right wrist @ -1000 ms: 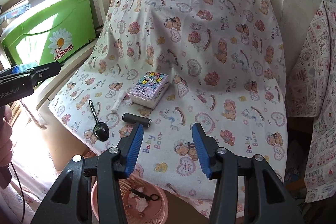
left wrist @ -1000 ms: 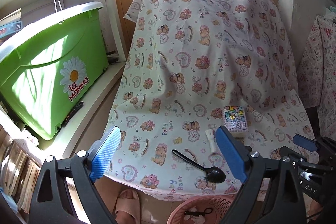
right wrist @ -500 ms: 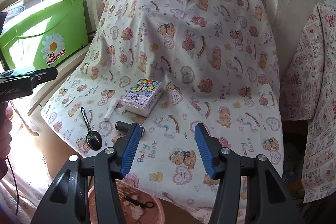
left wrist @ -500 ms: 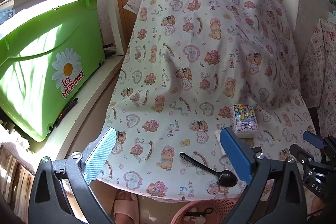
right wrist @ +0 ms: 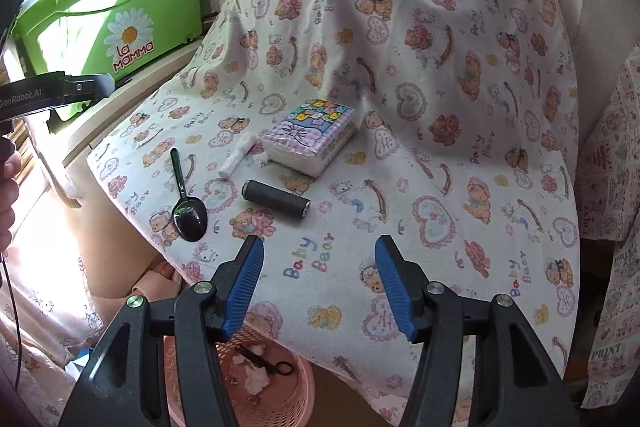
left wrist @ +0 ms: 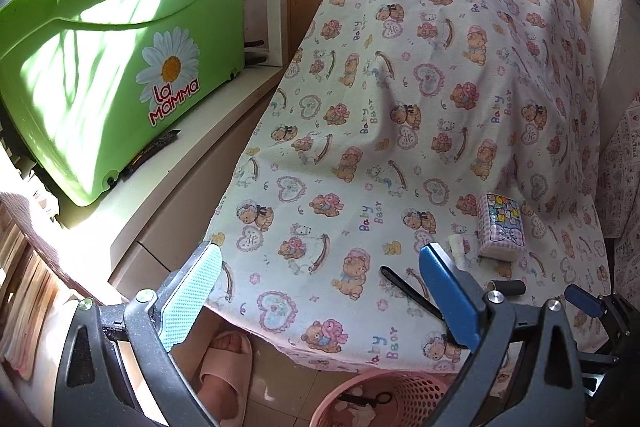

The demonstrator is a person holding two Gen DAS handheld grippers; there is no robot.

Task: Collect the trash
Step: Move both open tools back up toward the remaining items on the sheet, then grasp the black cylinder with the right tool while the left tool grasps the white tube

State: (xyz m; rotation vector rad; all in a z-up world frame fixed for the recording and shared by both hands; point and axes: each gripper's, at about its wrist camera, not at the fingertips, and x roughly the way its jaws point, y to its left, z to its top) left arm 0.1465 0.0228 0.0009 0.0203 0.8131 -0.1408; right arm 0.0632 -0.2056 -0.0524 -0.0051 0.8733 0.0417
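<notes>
Hovering released, both blue-padded grippers, left (left wrist: 320,291) and right (right wrist: 318,283), face the near black plastic spoon (right wrist: 187,201) and dark cylindrical spool (right wrist: 277,202) on the bear-print cloth (right wrist: 420,75).

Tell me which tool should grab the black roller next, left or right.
Right, probably. The right tool is open, with the black roller lying unobstructed just ahead of its fingertips. From the left tool, the roller sits off to the right, beyond its right finger.

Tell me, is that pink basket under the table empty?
Not empty. The right wrist view shows the pink basket already holding white crumpled scraps and a small black item.
</notes>
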